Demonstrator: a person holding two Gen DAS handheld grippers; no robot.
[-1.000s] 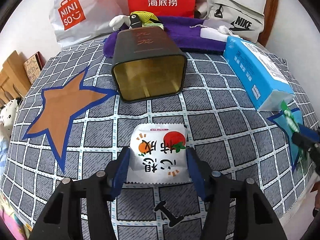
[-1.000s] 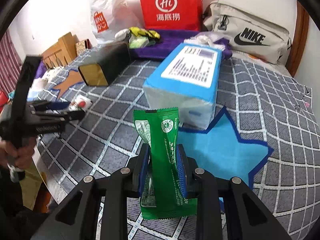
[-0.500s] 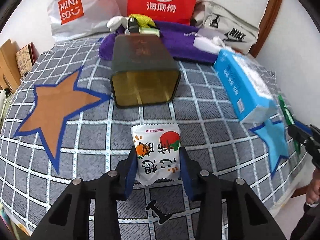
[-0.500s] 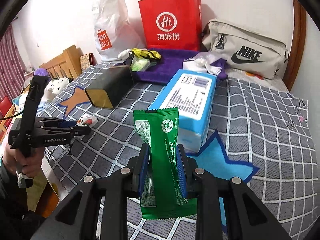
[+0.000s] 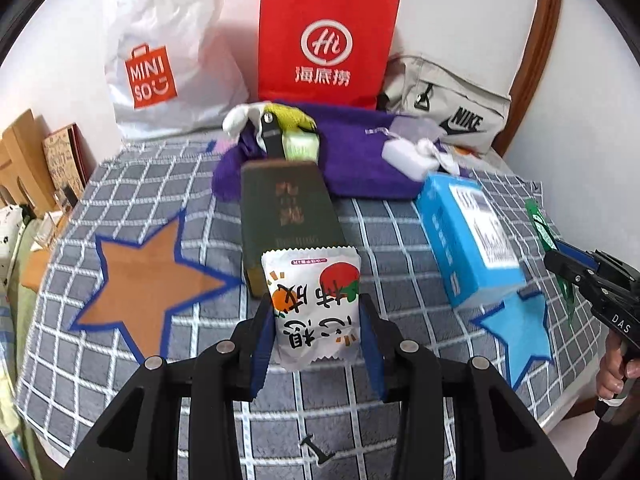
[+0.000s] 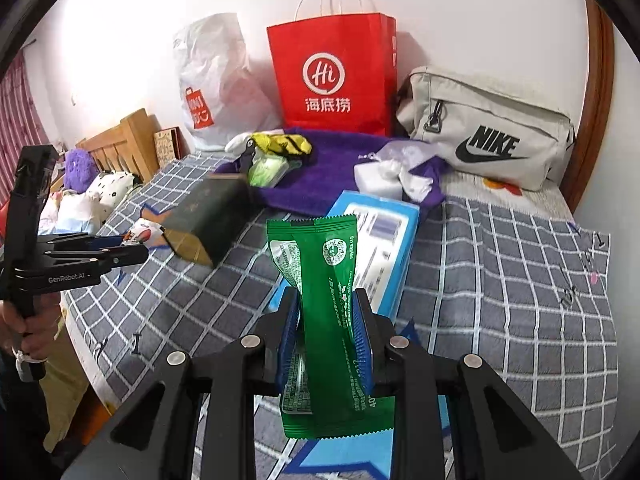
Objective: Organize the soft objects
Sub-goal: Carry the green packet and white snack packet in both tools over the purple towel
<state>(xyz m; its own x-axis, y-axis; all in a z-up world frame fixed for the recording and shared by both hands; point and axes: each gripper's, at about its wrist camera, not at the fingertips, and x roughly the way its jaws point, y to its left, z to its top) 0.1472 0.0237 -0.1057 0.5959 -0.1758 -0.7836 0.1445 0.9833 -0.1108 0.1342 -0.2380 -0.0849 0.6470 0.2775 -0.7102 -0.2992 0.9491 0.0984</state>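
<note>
Left wrist view: the left tongs (image 5: 316, 326) are clamped on a white snack packet (image 5: 314, 308) printed with orange and red fruit, held clear above the grey checked bedspread (image 5: 200, 240). Just beyond the packet lies a dark green box (image 5: 288, 208) on its side, and further right a blue tissue pack (image 5: 468, 240). Behind them a purple towel (image 5: 352, 160) carries small soft items, with a red paper bag (image 5: 326, 40), a white shopping bag (image 5: 168, 60) and a beige sling bag (image 5: 452, 108) against the wall. Right wrist view: the right tongs (image 6: 326, 338) grip a green sachet (image 6: 326, 300) standing upright between the blue pads, held over the bed in front of the tissue pack. A hand (image 6: 28, 328) holds the left tool at the left edge.
</note>
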